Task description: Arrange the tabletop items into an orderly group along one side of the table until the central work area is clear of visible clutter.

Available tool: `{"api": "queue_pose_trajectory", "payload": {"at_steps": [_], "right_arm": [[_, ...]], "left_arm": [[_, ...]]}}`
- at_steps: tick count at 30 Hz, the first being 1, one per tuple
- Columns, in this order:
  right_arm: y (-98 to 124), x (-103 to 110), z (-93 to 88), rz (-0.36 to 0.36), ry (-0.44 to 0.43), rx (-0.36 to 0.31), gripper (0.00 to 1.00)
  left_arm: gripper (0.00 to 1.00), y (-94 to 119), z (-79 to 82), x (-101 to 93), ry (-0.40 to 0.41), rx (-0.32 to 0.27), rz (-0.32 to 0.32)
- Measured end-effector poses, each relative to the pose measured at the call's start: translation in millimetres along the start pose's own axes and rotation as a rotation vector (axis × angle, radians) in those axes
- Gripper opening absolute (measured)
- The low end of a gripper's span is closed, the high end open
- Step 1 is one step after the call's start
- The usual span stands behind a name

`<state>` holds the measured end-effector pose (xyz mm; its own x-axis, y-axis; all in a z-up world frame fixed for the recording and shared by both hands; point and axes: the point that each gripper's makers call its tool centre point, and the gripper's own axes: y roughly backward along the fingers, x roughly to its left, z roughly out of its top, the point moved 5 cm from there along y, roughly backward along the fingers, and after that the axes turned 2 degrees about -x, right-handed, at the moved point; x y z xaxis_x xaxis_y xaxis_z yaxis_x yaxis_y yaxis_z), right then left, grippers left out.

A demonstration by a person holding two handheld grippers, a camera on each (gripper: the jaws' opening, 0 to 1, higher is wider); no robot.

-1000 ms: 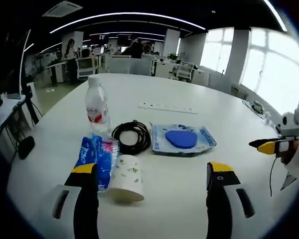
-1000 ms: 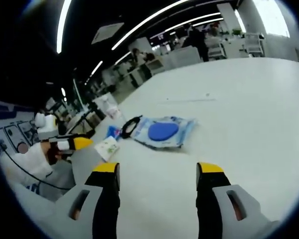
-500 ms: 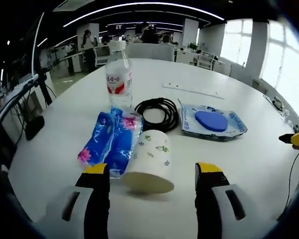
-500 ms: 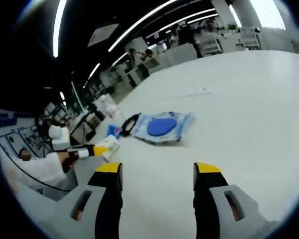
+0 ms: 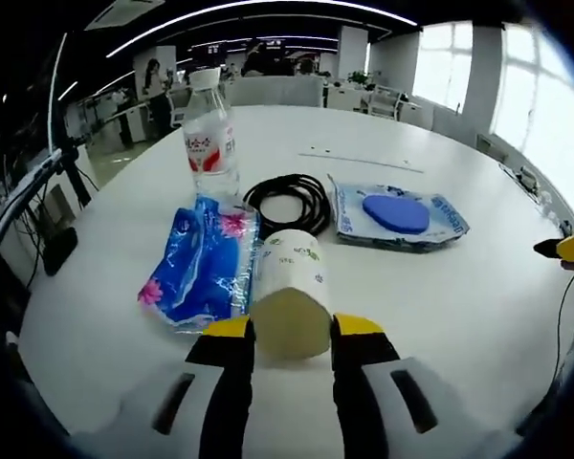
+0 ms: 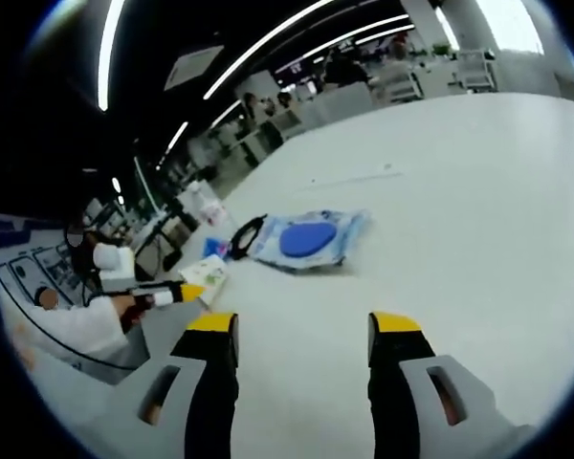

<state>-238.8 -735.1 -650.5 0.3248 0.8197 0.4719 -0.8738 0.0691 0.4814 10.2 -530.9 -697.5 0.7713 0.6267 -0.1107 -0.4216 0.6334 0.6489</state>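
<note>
Left gripper view: left gripper (image 5: pixel 289 327) jaws close around tipped paper cup (image 5: pixel 289 296), contact unclear; right gripper (image 6: pixel 301 325) wide open, empty, over bare bench (image 6: pixel 478 220)

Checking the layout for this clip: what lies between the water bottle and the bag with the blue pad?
In the left gripper view, a coiled black cable lies on the table between the water bottle and the bag with the blue pad.

Bright daylight comes from the windows (image 5: pixel 517 86) and ceiling light strips (image 6: pixel 258 53). The white table (image 5: pixel 459 287) shines slightly. Edges bend strongly, and far desks look blurred.
</note>
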Motion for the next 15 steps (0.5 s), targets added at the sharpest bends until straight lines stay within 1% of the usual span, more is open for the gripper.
{"api": "queue_pose_trajectory", "payload": {"at_steps": [2, 4, 5, 6, 7, 8, 9, 10, 11, 12, 13, 14, 15], "right_arm": [[-1, 1, 0.4, 0.0, 0.006, 0.002, 0.53], [-3, 5, -0.3, 0.005, 0.039, 0.012, 0.53], [-4, 7, -1.2, 0.009, 0.055, 0.02, 0.53], [-6, 10, -2.8, 0.016, 0.081, 0.032, 0.54], [-7, 12, -4.0, 0.021, 0.091, 0.038, 0.54], [-9, 16, -6.1, 0.032, 0.109, 0.046, 0.54], [-10, 19, -7.3, 0.038, 0.12, 0.053, 0.54], [-12, 22, -9.5, 0.043, 0.149, 0.068, 0.54], [-13, 23, -10.6, 0.039, 0.181, 0.079, 0.54], [-14, 25, -11.0, 0.033, 0.217, 0.084, 0.53], [-15, 29, -11.9, 0.042, 0.238, 0.091, 0.53], [-16, 33, -12.3, 0.054, 0.252, 0.094, 0.54], [-17, 37, -12.1, 0.066, 0.272, 0.098, 0.54]], "left_arm": [[0.29, 6, 1.2, -10.2, 0.047, 0.01, -0.06], [0.28, 13, 2.3, -18.4, 0.027, 0.02, -0.089], [0.27, 16, 0.9, -22.9, 0.011, 0.044, -0.115], [0.27, 18, 1.3, -26.6, 0.013, 0.051, -0.132], [0.26, 18, 3.3, -27.7, 0.021, 0.037, -0.136], [0.26, 21, 5.2, -32.3, 0.044, 0.038, -0.163], [0.25, 24, 4.8, -37.3, 0.075, 0.058, -0.19], [0.24, 26, 2.9, -39.9, 0.121, 0.101, -0.198], [0.24, 26, 2.9, -41.3, 0.135, 0.114, -0.205], [0.24, 27, 2.5, -43.3, 0.136, 0.133, -0.22], [0.23, 29, 1.7, -46.9, 0.132, 0.171, -0.242], [0.23, 29, 4.7, -48.2, 0.131, 0.173, -0.243], [0.23, 30, 5.5, -50.8, 0.135, 0.187, -0.261]]}}
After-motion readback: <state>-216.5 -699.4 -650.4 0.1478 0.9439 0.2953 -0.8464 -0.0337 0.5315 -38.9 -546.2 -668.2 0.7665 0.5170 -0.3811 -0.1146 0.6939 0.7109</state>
